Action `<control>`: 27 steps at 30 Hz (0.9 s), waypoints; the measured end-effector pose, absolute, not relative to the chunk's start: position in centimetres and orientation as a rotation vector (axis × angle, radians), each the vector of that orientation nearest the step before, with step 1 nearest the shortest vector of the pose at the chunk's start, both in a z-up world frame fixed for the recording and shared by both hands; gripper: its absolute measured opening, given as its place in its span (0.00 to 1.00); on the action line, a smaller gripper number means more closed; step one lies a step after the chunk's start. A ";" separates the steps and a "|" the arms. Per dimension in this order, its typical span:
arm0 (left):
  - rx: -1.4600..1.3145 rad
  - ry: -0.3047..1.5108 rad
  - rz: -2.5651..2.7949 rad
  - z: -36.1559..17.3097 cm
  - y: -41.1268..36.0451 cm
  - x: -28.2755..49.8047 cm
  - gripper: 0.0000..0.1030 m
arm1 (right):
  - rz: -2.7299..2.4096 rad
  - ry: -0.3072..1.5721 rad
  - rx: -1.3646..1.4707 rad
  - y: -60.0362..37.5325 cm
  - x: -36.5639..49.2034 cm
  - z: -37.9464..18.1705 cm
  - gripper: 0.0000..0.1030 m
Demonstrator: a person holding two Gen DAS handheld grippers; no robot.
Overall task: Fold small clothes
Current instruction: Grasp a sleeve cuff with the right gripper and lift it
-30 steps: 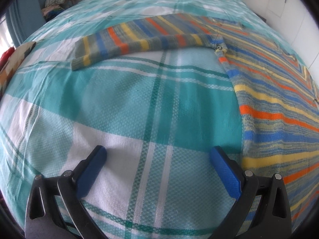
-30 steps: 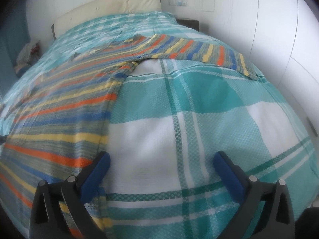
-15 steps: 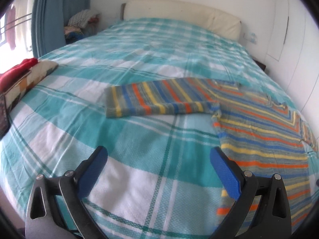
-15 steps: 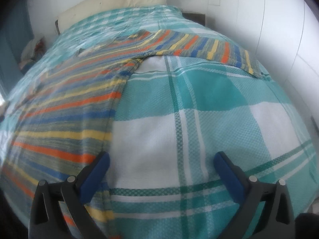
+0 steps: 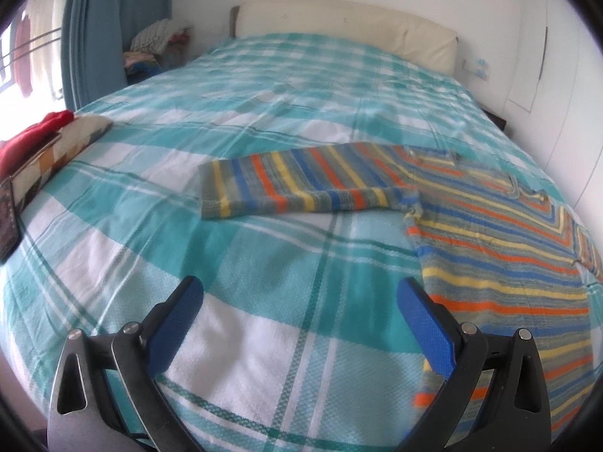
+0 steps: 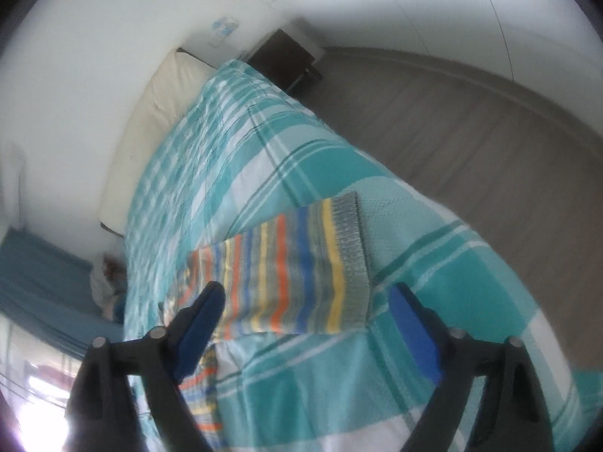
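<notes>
Striped sweater (image 5: 501,248) flat on the bed (image 5: 264,120), both hand-held grippers empty.

The sweater body lay at the right of the left wrist view, its left sleeve (image 5: 301,184) stretched straight out sideways, long axis across the bed, cuff pointing toward the curtain (image 5: 94,30) side. The left hand-held gripper (image 5: 301,301) stood wide apart over bare bedspread, the sleeve well ahead of it and the body just beside its right finger. In the right wrist view the other sleeve (image 6: 294,275) ran toward the bed edge, its grey cuff (image 6: 350,256) pointing at the floor (image 6: 471,143). The right hand-held gripper (image 6: 305,305) had just been closing, jaws still parted, with the sleeve ahead between the fingers, not pinched.
</notes>
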State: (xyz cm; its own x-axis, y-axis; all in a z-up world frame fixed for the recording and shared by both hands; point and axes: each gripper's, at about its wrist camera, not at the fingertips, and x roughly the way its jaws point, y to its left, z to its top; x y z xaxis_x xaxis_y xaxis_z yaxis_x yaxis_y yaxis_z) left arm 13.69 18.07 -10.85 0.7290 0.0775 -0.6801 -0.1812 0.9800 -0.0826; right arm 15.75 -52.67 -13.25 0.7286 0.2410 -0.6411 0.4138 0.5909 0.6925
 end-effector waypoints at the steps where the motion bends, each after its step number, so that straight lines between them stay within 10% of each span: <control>1: -0.151 0.743 0.147 -10.9 18.2 13.7 0.99 | -0.126 0.787 0.955 -53.0 16.2 -13.7 0.72; 9: -0.173 0.774 0.166 -11.7 18.5 14.1 0.99 | -0.174 0.847 0.919 -53.1 18.6 -16.7 0.40; 11: -0.168 0.784 0.165 -11.9 18.3 14.2 0.99 | -0.192 0.878 0.870 -52.9 19.1 -16.9 0.03; 27: -0.168 0.759 0.127 -10.7 17.8 14.0 0.99 | 0.178 0.704 0.405 -32.6 25.3 2.9 0.02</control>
